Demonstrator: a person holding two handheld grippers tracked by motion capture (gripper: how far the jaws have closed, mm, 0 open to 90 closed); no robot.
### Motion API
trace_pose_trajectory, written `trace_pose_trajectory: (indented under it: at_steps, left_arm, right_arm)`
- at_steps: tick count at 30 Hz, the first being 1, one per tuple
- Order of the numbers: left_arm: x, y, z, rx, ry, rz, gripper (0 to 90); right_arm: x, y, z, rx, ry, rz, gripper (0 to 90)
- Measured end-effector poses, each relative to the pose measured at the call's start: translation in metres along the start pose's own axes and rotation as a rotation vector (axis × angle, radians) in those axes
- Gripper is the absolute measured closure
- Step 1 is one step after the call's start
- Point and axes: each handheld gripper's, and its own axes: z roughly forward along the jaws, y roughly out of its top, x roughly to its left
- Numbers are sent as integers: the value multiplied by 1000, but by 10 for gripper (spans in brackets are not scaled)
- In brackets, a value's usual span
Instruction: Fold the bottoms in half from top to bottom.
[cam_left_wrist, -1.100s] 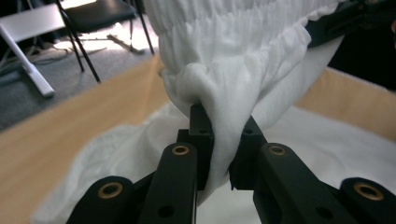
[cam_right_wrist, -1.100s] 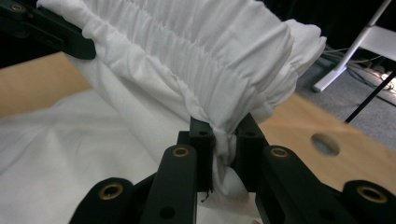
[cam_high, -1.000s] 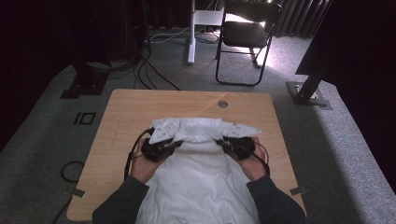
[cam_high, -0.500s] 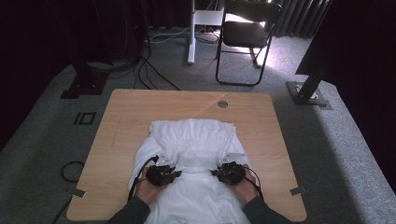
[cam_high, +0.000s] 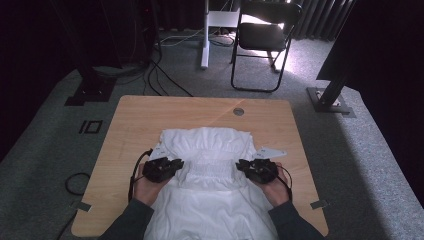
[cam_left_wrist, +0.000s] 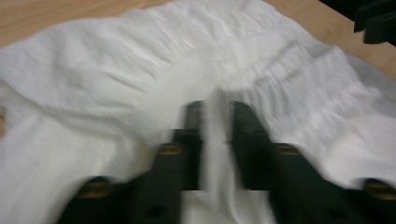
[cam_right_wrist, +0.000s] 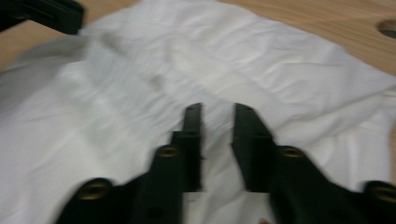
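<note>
I hold a white garment (cam_high: 210, 175) on the wooden table (cam_high: 135, 115), one pair of tongs at each side of its gathered band. My left tongs (cam_high: 176, 164) are closed on a fold of the cloth: in the left gripper view (cam_left_wrist: 217, 122) a ridge of white fabric stands pinched between the two black jaws, which have just been closing on it. My right tongs (cam_high: 241, 165) are at the other end of the band; in the right gripper view (cam_right_wrist: 217, 122) the jaws stand near together with cloth between them, and I take them to be gripping the garment too, though the picture is blurred there. The garment lies flat in the near middle of the table. Its far edge is well short of the round hole (cam_high: 238, 111) in the table, and its lower part hangs over the near edge between my forearms.
</note>
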Motion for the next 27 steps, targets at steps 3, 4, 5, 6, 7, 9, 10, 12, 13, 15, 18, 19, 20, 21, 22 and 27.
trace_pose_trajectory:
  at_steps: [3, 4, 5, 6, 7, 9, 10, 12, 13, 15, 18, 19, 20, 21, 22, 27]
  left_arm:
    - [1, 5, 14, 21, 4, -1, 900]
    - [2, 7, 29, 51, 26, 11, 900]
    - [2, 7, 29, 51, 26, 11, 900]
    - [4, 7, 42, 82, 37, 10, 900]
    - [4, 7, 42, 82, 37, 10, 900]
    - [6, 3, 54, 109, 22, 10, 900]
    - [6, 0, 60, 112, 9, 17, 900]
    - [3, -4, 63, 108, -13, 26, 896]
    - [1, -5, 62, 101, -18, 30, 889]
    - [-3, -7, 58, 93, -27, 46, 873]
    - [-10, -11, 51, 76, -42, 63, 849]
    - [-13, -13, 49, 73, -50, 63, 845]
    - [-15, -16, 47, 74, -58, 69, 840]
    - [-18, -20, 45, 76, -66, 75, 833]
    - [-20, -23, 44, 80, -76, 81, 829]
    - [-31, -39, 38, 98, -128, 113, 820]
  right_arm:
    - [-10, 5, 15, 24, -32, 26, 854]
    - [-18, 8, 31, 43, -56, 37, 857]
    - [-18, 8, 31, 43, -56, 37, 857]
    - [-22, 10, 46, 62, -65, 42, 851]
    - [-22, 10, 46, 62, -65, 42, 851]
    - [-25, 9, 59, 100, -73, 35, 845]
    - [-27, 7, 65, 118, -65, 34, 845]
    - [-28, 2, 70, 136, -36, 54, 846]
    - [-27, -1, 69, 126, -18, 56, 842]
    - [-22, -2, 63, 112, 10, 43, 829]
    - [-14, -4, 52, 103, 35, 13, 809]
    - [-12, -4, 47, 98, 49, 12, 807]
    - [-10, -6, 43, 96, 70, 11, 805]
    - [-7, -7, 40, 96, 87, 3, 797]
    - [-5, -8, 35, 94, 93, -11, 787]
    - [-3, -7, 25, 79, 44, -44, 756]
